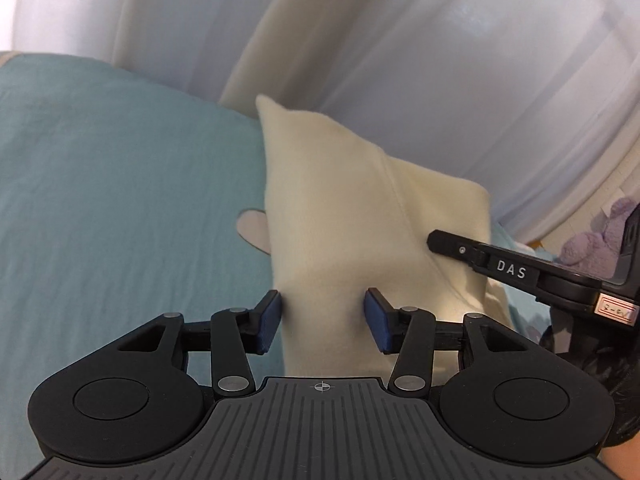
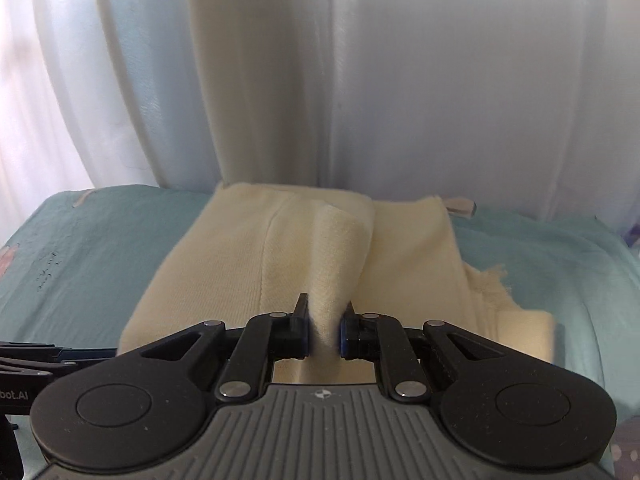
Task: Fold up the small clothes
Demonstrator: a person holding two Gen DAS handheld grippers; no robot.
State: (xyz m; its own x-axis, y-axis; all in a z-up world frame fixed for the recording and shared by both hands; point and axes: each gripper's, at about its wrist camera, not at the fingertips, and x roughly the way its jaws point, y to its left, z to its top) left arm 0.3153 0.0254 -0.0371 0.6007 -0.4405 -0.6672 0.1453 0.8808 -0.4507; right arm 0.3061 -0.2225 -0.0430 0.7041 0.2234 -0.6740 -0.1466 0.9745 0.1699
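Looking along the left gripper (image 1: 323,318) first, its blue pads (image 1: 269,322) stand about half apart with a wide band of the cream garment (image 1: 340,208) running up between them; the cloth touches the inner faces, but whether it is truly pinched or only bracketed I cannot tell, though the raised, tented fabric suggests it is being carried. From the right of this view the right gripper (image 1: 436,238) reaches in, its tip against the cloth, probably so both ends of one edge rise together for a fold. Beneath lies a teal bedsheet (image 1: 120,184), lightly creased, with sheer white curtains (image 1: 440,60) behind and a purple plush toy (image 1: 600,236) at the far right. Turning to the right wrist view, the right gripper (image 2: 325,326) has its jaws drawn narrow and clamped on a thin ridge of the same garment (image 2: 224,248), which peaks at the pads while the rest stays spread on the bedsheet (image 2: 92,240). Such a narrow pinch likely takes one layer only, leaving the lower layer flat. Curtains (image 2: 440,80) fill the background here too.
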